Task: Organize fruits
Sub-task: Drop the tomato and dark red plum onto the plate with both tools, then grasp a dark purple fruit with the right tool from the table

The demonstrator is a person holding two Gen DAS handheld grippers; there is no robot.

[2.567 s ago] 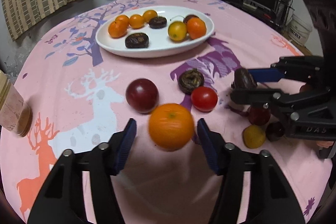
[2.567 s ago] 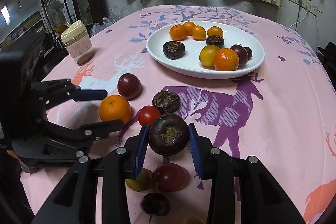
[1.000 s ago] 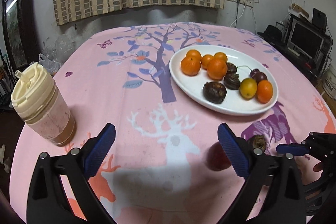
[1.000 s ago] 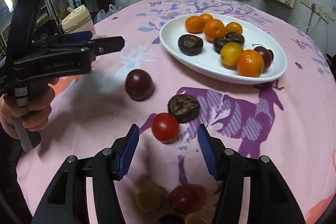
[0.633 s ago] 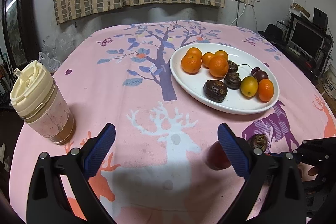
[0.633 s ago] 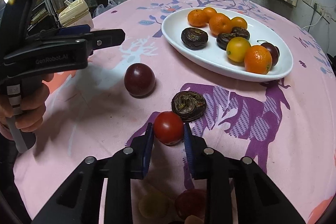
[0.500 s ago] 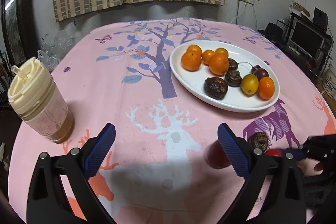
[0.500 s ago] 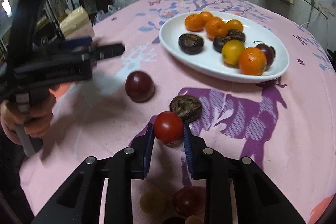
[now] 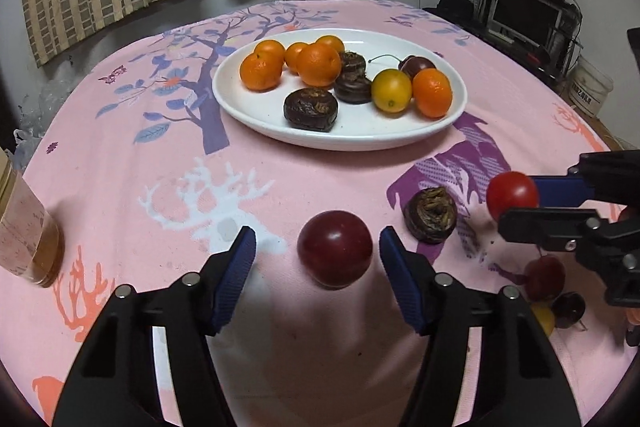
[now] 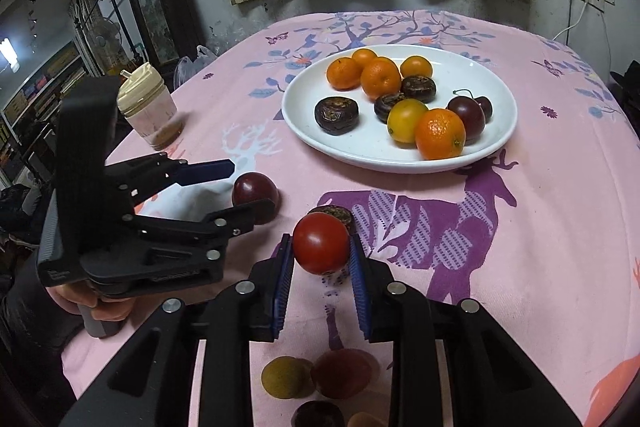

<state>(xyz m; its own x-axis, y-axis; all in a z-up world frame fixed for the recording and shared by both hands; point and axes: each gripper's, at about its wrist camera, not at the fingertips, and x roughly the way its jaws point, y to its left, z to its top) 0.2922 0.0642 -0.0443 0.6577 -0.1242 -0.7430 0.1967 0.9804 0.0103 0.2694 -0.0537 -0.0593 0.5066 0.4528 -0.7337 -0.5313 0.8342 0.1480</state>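
A white oval plate (image 9: 248, 107) (image 10: 500, 99) holds oranges, dark brown fruits, a yellow fruit and cherries. My right gripper (image 10: 321, 255) is shut on a red tomato (image 10: 321, 243) (image 9: 512, 191), held a little above the cloth. My left gripper (image 9: 318, 259) (image 10: 236, 187) is open, its blue pads on either side of a dark red plum (image 9: 335, 247) (image 10: 254, 190) that lies on the pink tablecloth. A dark brown fruit (image 9: 430, 214) lies between plum and tomato.
A lidded cup (image 10: 149, 107) (image 9: 24, 227) stands at the table's left edge. Several small loose fruits (image 10: 312, 375) (image 9: 544, 279) lie under the right gripper. A desk with a monitor (image 9: 524, 15) stands beyond the table's right side.
My right gripper has closed on the red tomato and lifted it off the cloth. My left gripper has come down and forward to straddle the plum, its fingers narrower.
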